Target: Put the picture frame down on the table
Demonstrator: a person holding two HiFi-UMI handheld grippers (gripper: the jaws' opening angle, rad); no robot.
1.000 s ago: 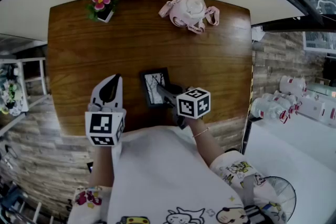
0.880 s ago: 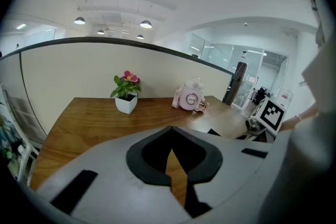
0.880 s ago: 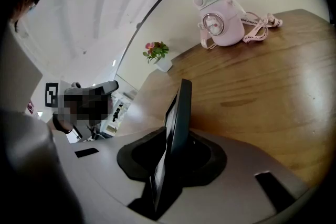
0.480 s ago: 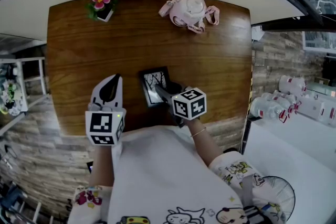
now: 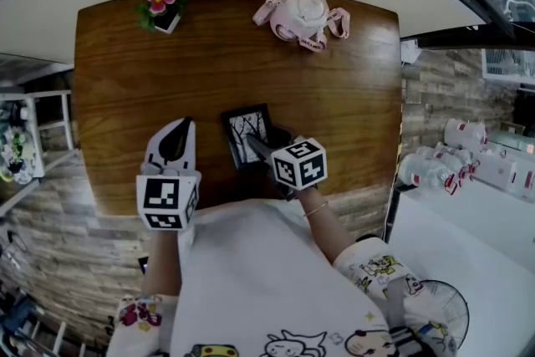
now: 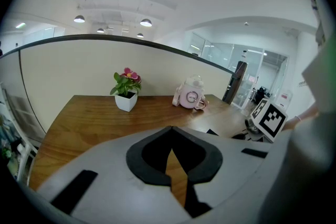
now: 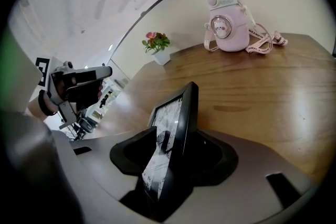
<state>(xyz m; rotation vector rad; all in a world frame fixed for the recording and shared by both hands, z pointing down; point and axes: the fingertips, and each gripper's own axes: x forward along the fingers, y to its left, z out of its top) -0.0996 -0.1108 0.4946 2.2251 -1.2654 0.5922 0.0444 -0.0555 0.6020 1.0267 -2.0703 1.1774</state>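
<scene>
While clamped between the jaws of the right gripper (image 5: pixel 255 145), the black rectangular picture frame (image 5: pixel 248 130) is held on edge, tilted, over the brown wooden table (image 5: pixel 217 54) near its 6 o'clock side. Contact with the wood cannot be told. At the frame's 9 o'clock the left gripper (image 5: pixel 173 138) is seen, jaws closed, empty. A potted pink flower (image 5: pixel 163 6) is placed at the table's 11 o'clock and a pink strapped bottle (image 5: pixel 303 17) at 1 o'clock.

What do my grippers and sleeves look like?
The left gripper and right gripper have grey bodies with black padded jaws, and each carries a cube of black-and-white square markers. The person wears a white top with cartoon prints on the sleeves, plus a thin bracelet on the right wrist.
</scene>
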